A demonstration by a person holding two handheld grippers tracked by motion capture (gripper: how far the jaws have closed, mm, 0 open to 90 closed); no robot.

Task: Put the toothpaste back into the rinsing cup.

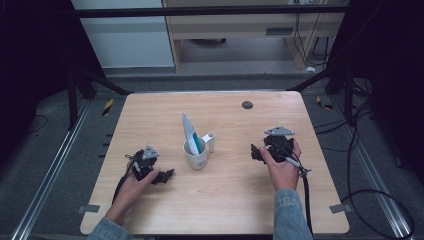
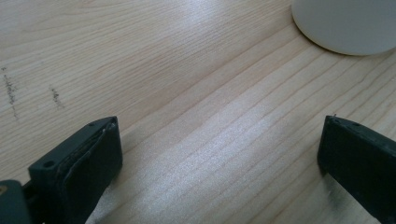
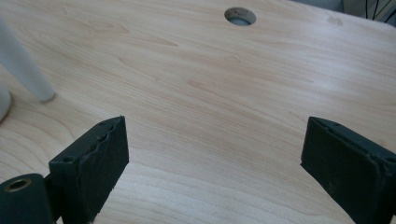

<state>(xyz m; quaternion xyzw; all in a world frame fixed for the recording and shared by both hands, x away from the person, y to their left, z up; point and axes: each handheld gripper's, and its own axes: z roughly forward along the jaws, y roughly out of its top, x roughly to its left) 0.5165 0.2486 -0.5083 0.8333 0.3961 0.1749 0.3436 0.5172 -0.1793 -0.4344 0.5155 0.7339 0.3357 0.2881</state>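
I hold both grippers — left gripper (image 1: 167, 174), right gripper (image 1: 255, 151) — gaping wide, empty, flanking the mug (image 1: 195, 156) on the table (image 1: 225, 200).

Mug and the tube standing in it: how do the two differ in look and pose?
The mug is white, squat and upright on the table; the tube is blue-and-white, slim, and leans toward the far left, poking above the mug's rim. Both sit between the two open grippers, untouched.

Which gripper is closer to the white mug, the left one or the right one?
Left. The left gripper sits just beside the white mug, on its left and slightly toward the person. The right gripper is farther off on the mug's right. Both are open.
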